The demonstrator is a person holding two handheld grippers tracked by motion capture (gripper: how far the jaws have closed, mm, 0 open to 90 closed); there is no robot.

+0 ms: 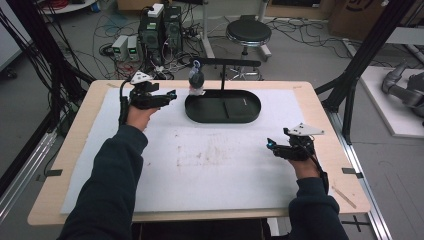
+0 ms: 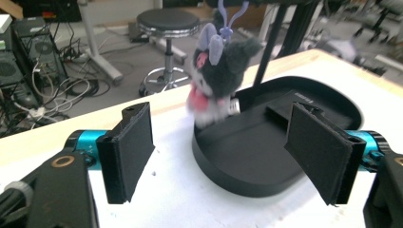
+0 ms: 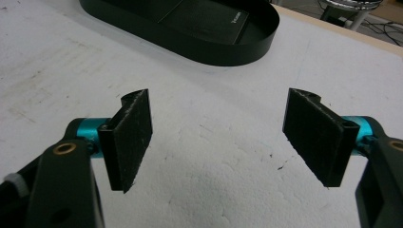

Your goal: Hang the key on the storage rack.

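Observation:
A small grey plush toy [image 1: 196, 79] [image 2: 216, 76] with purple ears hangs by a loop from the left end of a black stand's crossbar [image 1: 227, 62]. It dangles over the left rim of the stand's oval black tray [image 1: 223, 106] [image 2: 266, 147] [image 3: 199, 33]. My left gripper [image 1: 170, 95] [image 2: 223, 156] is open, held just left of the toy and pointing at it, nothing between its pads. My right gripper [image 1: 270, 145] [image 3: 218, 137] is open over the white mat [image 1: 200, 160], to the front right of the tray.
The wooden table [image 1: 320, 115] carries the white mat. Behind it on the floor stand a round black stool [image 1: 248, 34], computer cases [image 1: 160, 30] and tangled cables. Black frame posts [image 1: 367, 50] rise at both sides.

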